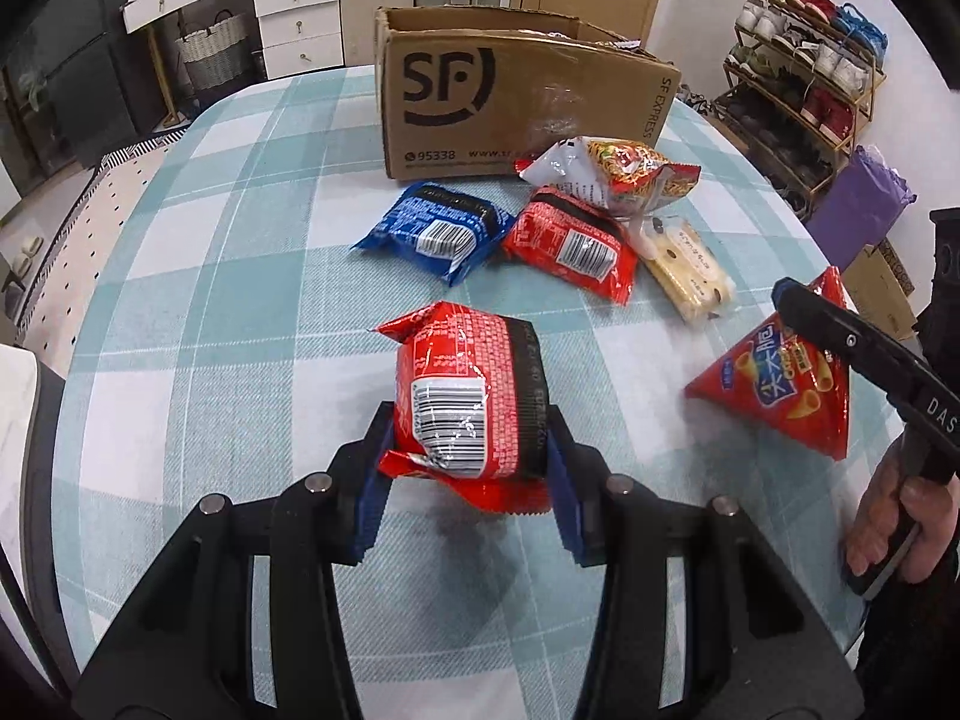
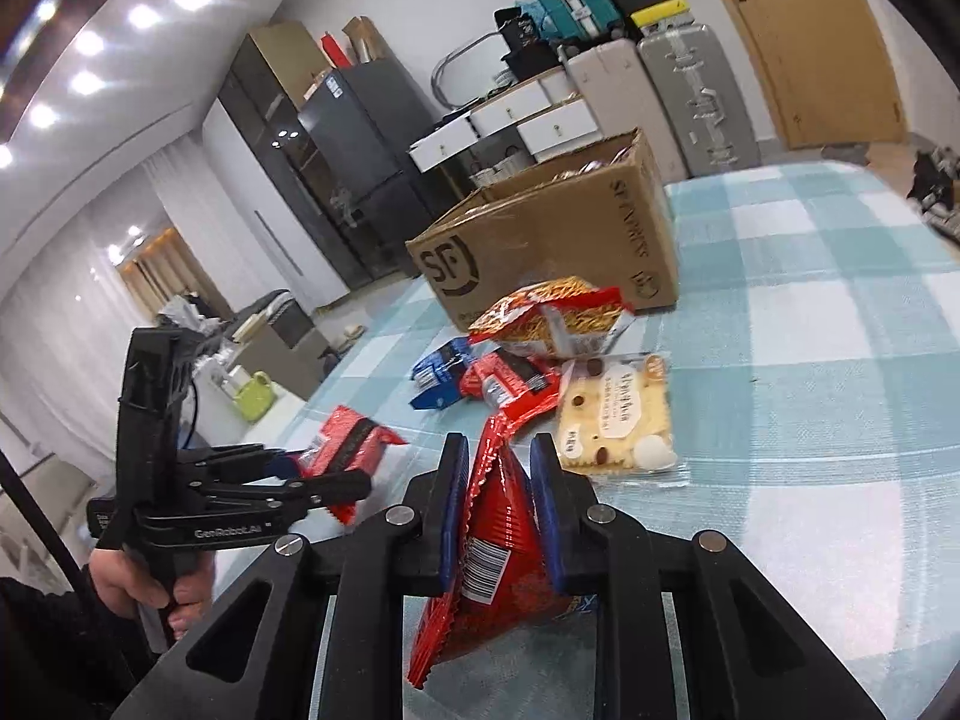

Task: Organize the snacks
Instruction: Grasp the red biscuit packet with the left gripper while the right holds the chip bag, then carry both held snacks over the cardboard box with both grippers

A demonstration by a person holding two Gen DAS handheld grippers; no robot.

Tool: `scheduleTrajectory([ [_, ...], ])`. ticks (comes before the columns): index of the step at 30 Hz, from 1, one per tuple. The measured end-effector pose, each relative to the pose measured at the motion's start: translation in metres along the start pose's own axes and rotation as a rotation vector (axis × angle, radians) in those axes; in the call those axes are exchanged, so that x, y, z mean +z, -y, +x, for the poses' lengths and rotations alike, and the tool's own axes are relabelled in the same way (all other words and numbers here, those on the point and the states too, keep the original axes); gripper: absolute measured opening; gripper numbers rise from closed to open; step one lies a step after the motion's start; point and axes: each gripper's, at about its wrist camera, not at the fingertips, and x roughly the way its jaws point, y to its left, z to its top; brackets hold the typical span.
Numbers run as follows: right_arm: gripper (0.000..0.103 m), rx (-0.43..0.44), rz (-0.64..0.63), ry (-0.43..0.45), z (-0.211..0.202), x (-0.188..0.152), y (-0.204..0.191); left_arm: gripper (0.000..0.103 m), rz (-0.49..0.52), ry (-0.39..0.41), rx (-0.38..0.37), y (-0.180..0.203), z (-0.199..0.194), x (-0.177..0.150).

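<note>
**A:** Left wrist view first: the left gripper is clamped on a red snack pack, blue pads pressing its two sides, barcode face up. The pack hangs clear of the checked tablecloth, its shadow lying below it.

**B:** And where does the SF Express cardboard box sit from there?

**A:** Roughly at twelve o'clock, well beyond the pack, its open top facing up. Between them lie a blue snack pack and a second red pack, with a noodle-snack bag just before the box wall and a clear-wrapped biscuit pack at about one o'clock.

**B:** The right side?

**A:** The right gripper is closed on a red triangular snack bag, pinching it near its upper seam so the body hangs below. In its own view the box stands at about twelve o'clock, past the loose packs.

**B:** Which hand is nearer the box?

**A:** Hard to rank with certainty. Judging by the left view, the right gripper sits out at three o'clock, so both seem about equally far off. The box's long side runs across the left gripper's line, so a straight carry forward over the loose packs looks like the likely route.
</note>
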Motion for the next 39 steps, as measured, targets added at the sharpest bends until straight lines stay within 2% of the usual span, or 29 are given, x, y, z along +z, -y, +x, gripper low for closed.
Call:
scheduleTrajectory([
  [7,0.024,-0.128,-0.049,-0.087,-0.01,-0.02,-0.007,0.043,-0.026,0.025,-0.048,-0.011,-0.01,-0.016],
  [9,0.033,-0.171,-0.065,-0.094,-0.014,-0.026,-0.01,0.043,-0.029,0.034,-0.065,-0.013,-0.014,-0.019],
  [11,0.052,-0.211,-0.079,-0.102,-0.015,-0.031,-0.011,0.043,-0.026,0.04,-0.073,-0.012,-0.015,-0.021],
  [13,0.054,-0.239,-0.095,-0.114,-0.016,-0.037,-0.014,0.043,-0.027,0.047,-0.084,-0.013,-0.018,-0.022],
  [16,0.067,-0.273,-0.091,-0.147,-0.014,-0.042,-0.015,0.043,-0.032,0.055,-0.093,-0.015,-0.021,-0.025],
  [31,0.069,-0.315,-0.149,-0.231,0.013,-0.045,-0.02,0.043,-0.029,0.066,-0.118,-0.019,-0.028,-0.032],
  [36,0.064,-0.318,-0.172,-0.229,0.012,-0.047,-0.024,0.043,-0.034,0.068,-0.118,-0.019,-0.029,-0.032],
  [39,0.058,-0.309,-0.181,-0.217,0.01,-0.047,-0.027,0.043,-0.036,0.07,-0.115,-0.019,-0.03,-0.031],
])
